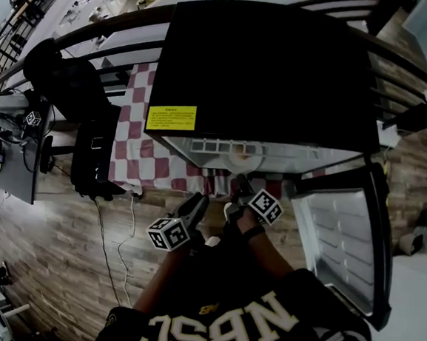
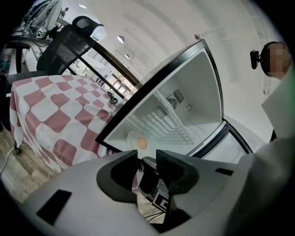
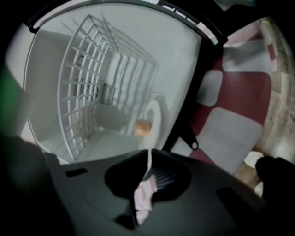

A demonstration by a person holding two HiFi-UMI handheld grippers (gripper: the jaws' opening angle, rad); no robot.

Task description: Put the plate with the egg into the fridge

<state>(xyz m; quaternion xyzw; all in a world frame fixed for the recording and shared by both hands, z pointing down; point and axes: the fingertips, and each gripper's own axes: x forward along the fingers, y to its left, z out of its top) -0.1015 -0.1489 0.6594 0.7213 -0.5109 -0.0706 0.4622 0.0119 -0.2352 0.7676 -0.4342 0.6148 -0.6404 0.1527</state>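
The white plate point(image 1: 238, 155) with the brown egg point(image 3: 143, 127) lies on the floor of the open black fridge point(image 1: 260, 66), near its front edge. From the left gripper view the plate point(image 2: 132, 138) and egg point(image 2: 142, 143) show just inside the opening. My right gripper point(image 3: 148, 154) is in front of the plate's rim point(image 3: 155, 117), jaws together with only a thin slit and nothing in them. My left gripper point(image 2: 147, 156) hangs lower and to the left, open and empty. Both grippers point(image 1: 200, 200) point(image 1: 238, 181) are just outside the fridge front.
The fridge door point(image 1: 341, 237) stands swung open at the right. A wire shelf point(image 3: 92, 83) sits above the plate inside. The fridge rests on a table with a red-and-white checked cloth point(image 1: 136, 159). A black office chair point(image 1: 65, 79) stands at the left.
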